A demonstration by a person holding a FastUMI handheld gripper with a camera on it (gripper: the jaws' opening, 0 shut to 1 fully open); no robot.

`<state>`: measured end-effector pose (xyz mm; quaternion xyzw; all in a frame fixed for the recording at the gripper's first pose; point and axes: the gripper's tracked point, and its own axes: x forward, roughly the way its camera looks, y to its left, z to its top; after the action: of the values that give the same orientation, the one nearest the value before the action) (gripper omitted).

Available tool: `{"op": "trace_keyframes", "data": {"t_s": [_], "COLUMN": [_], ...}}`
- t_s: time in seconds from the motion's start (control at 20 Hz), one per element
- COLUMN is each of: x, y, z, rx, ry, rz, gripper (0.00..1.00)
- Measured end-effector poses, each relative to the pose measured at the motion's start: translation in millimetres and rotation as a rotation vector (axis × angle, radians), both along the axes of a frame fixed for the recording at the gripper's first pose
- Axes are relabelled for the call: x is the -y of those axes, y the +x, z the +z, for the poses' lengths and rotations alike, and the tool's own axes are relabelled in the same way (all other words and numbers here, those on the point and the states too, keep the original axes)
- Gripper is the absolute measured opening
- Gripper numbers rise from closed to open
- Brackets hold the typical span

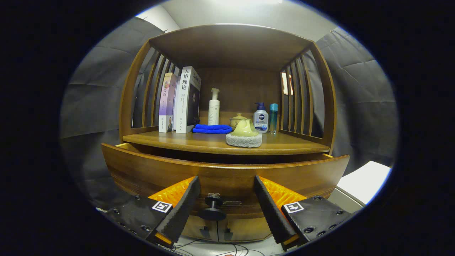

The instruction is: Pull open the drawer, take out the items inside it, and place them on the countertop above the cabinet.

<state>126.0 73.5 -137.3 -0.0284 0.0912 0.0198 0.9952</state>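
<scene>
Fisheye rides the tool (224, 192), facing the cabinet (227, 89) closely.

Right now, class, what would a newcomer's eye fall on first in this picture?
The wooden drawer stands pulled partly out, its dark knob between the open tool's fingers, untouched. On the countertop above, a yellow-green teapot sits on a grey sponge, with a blue cloth and upright books to its left.

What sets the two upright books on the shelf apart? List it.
The white book is taller and thicker than the lilac book. The white book stands nearer the blue cloth, the lilac book nearer the side slats. Both stand upright, side by side, spines outward. The gripper has its jaws open around the drawer knob.
</scene>
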Motion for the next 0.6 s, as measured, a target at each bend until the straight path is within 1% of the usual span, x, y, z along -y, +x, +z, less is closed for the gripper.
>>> {"op": "trace_keyframes", "data": {"t_s": [0.1, 0.6], "x": [-1, -3], "y": [7, 52], "z": [-1, -5], "rx": [0.001, -0.003], "ry": [-0.015, -0.001], "rz": [-0.002, -0.011], "gripper": [0.99, 1.00]}}
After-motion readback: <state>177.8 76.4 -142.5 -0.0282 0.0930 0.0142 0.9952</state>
